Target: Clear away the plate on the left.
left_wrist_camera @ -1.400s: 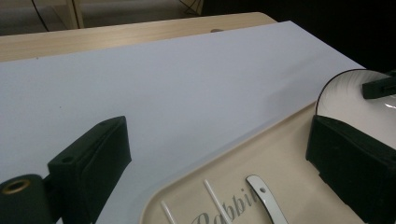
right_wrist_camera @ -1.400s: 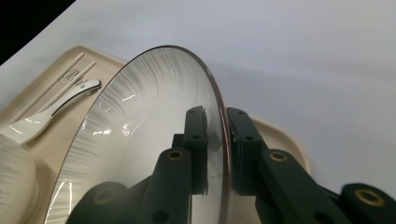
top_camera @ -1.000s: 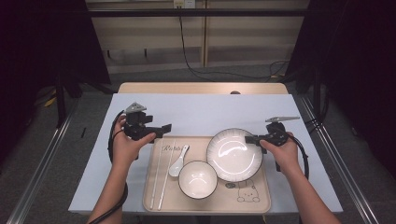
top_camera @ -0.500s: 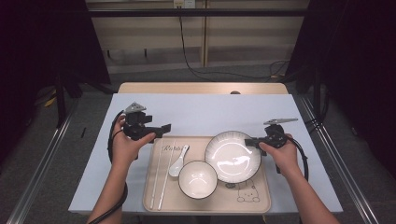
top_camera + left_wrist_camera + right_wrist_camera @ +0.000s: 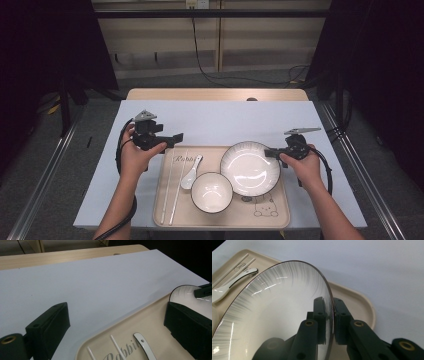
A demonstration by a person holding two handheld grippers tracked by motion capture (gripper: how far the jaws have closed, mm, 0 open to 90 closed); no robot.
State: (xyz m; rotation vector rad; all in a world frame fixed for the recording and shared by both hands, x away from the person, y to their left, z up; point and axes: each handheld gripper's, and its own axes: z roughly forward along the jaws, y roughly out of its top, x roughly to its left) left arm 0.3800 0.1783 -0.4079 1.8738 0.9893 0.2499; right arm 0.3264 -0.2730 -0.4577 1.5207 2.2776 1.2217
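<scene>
A large white plate [image 5: 249, 168] with a dark streaked rim lies on the right half of a beige tray [image 5: 260, 216]. My right gripper [image 5: 270, 152] is shut on the plate's right rim. In the right gripper view the two jaws of that gripper [image 5: 329, 315] pinch the plate [image 5: 274, 315] edge from both sides. My left gripper [image 5: 176, 137] is held open just above the tray's far left corner with nothing between its jaws. In the left gripper view this gripper [image 5: 117, 325] looks across the white table toward the plate [image 5: 185, 293].
On the tray there are also a white bowl [image 5: 212, 192] in front of the plate, a white spoon [image 5: 191, 173] and a pair of chopsticks [image 5: 170, 190] at the left. The white table [image 5: 225, 122] stretches bare behind the tray to a wooden edge.
</scene>
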